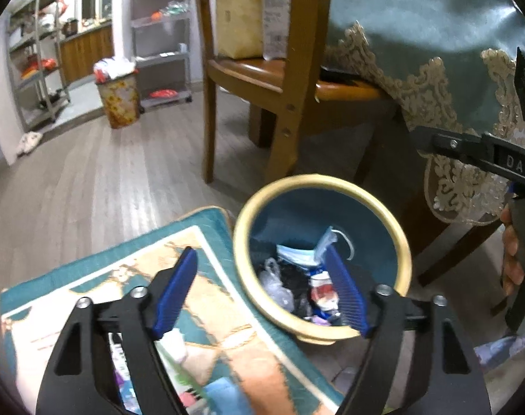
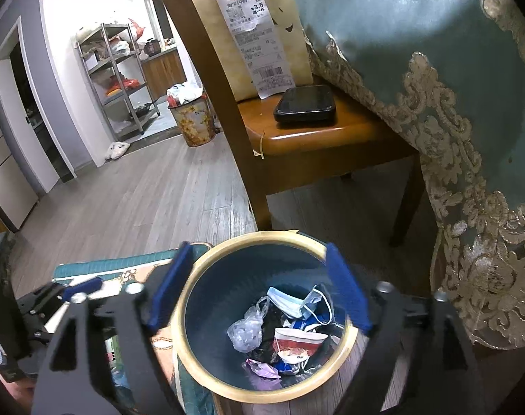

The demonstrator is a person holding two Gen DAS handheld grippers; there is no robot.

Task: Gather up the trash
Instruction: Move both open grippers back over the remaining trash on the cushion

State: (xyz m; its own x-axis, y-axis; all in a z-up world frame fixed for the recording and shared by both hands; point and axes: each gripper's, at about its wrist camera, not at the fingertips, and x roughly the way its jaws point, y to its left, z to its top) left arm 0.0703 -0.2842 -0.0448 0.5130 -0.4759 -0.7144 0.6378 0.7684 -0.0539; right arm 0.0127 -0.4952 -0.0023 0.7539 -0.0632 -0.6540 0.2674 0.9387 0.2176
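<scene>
Small round bin (image 2: 262, 311), tan rim and dark blue inside, stands on the wood floor (image 2: 141, 186) at the corner of a patterned rug (image 1: 89, 276), just beside a wooden chair (image 2: 314, 138) and the draped cloth (image 2: 452, 103).

Right gripper (image 2: 259, 294) hangs directly over the bin mouth, jaws spread wide, nothing between them. Left gripper (image 1: 262, 294) sits off toward the rug side, jaws likewise wide and empty; one blue pad (image 1: 345, 294) overlaps the bin opening in its own view.

Trash in the bin: a face mask (image 2: 293, 302), a clear crumpled plastic bag (image 2: 245, 332), a red-and-white paper wrapper (image 2: 297, 344), a purple scrap (image 2: 262, 368).

More litter lies on the rug under the left gripper: a white crumpled piece (image 1: 174, 344), plus blurred coloured wrappers nearer the bottom edge.

Handling guess: all of it light, soft and crushable. Film and wrappers probably slippery, so pinch a bunched fold rather than a flat face. Nothing looks fragile.
</scene>
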